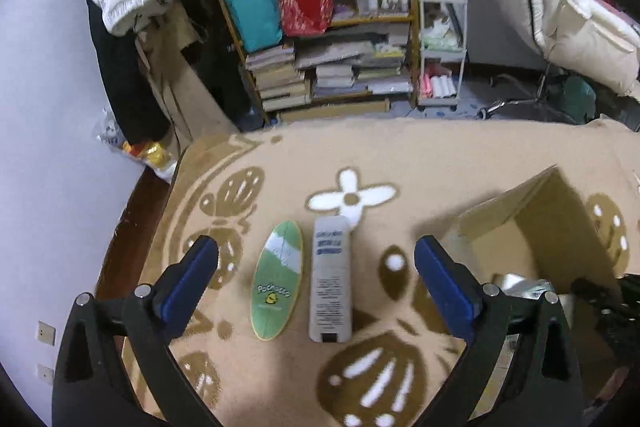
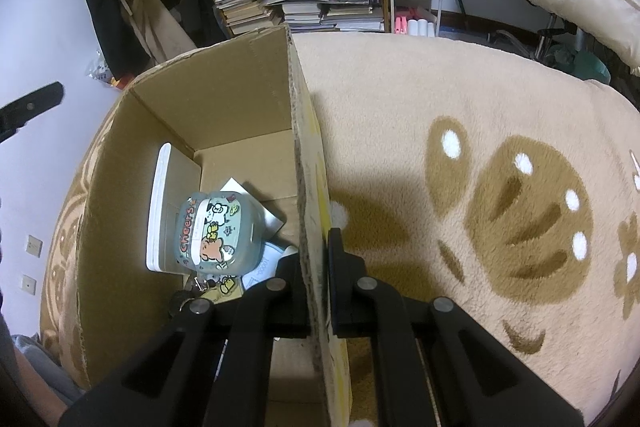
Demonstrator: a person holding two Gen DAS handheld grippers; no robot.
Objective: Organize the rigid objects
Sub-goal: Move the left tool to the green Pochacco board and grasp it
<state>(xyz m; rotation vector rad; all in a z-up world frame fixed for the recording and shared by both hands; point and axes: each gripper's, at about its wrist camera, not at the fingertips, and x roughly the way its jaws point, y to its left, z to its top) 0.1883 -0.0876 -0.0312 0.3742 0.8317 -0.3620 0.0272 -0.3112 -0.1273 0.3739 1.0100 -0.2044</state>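
The left hand-held gripper (image 1: pixel 316 275) hangs released over the green oval board (image 1: pixel 277 279) and white tube (image 1: pixel 330 279), both stiff, light, likely best pinched across their width. Right hand-held gripper (image 2: pixel 316 247) is clenched on the cardboard box (image 2: pixel 224 95) wall.

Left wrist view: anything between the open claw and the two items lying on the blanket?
Nothing visible. The green oval board and grey flat rectangular bottle lie side by side on the tan patterned blanket, between the left claw fingers. The brown cardboard box stands off to the right.
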